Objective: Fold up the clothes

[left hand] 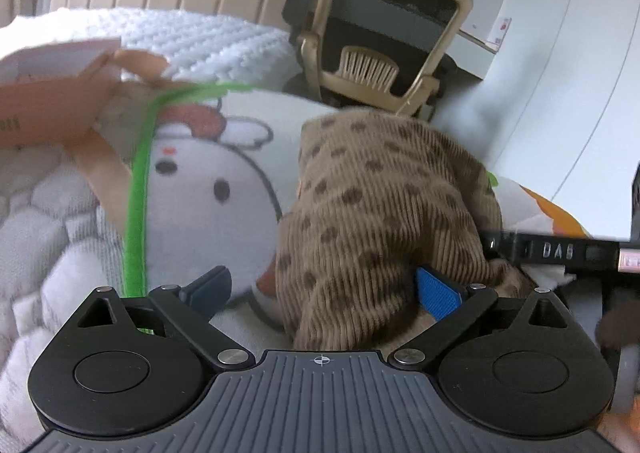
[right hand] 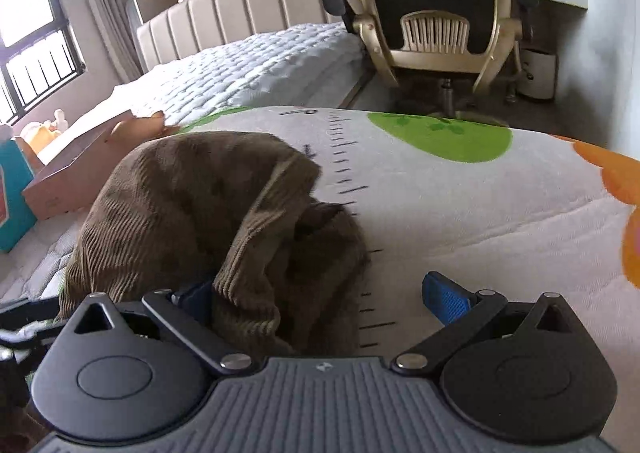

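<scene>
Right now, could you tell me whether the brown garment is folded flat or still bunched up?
Bunched up. The brown garment sits in a rumpled heap on the mat, its edge hanging in loose folds between both open grippers.

Brown corduroy garment (left hand: 380, 213) with darker brown spots, white cartoon-print mat (right hand: 460, 205) with green and orange patches

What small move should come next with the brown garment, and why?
Probably close both grippers on the fabric before lifting. The left gripper and right gripper both stand open, with the brown corduroy garment bunched in a heap between their fingers on the printed mat, so nothing is gripped yet.
</scene>
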`<state>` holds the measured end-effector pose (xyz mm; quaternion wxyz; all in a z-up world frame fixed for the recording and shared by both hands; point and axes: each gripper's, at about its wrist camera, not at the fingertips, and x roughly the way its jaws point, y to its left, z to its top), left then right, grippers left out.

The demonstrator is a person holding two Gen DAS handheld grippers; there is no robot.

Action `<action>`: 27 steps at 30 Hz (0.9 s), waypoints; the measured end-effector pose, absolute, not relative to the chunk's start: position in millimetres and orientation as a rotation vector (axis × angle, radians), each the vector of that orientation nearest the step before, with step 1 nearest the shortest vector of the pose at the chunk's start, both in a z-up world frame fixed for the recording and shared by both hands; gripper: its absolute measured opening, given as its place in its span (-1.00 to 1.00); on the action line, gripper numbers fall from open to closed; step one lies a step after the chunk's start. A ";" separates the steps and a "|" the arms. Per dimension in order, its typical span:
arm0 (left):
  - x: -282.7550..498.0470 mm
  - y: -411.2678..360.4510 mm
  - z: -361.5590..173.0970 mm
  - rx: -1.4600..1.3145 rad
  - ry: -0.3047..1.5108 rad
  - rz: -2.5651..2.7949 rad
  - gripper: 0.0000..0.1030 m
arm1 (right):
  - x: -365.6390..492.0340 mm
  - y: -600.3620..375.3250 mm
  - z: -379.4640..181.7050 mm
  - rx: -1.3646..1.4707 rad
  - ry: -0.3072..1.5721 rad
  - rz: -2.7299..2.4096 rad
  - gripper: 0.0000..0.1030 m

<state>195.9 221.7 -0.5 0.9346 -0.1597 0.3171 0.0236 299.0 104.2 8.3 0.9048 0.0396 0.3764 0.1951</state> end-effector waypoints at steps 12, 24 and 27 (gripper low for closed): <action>192.1 211.5 -2.5 -0.275 0.653 0.049 1.00 | 312.2 163.7 57.6 0.003 0.664 0.588 1.00; 193.0 205.5 -2.7 -0.237 0.664 0.042 1.00 | 329.8 144.5 36.0 0.033 0.665 0.445 1.00; 193.4 205.7 -3.0 -0.240 0.664 0.042 1.00 | 337.2 131.7 10.4 0.020 0.751 0.392 1.00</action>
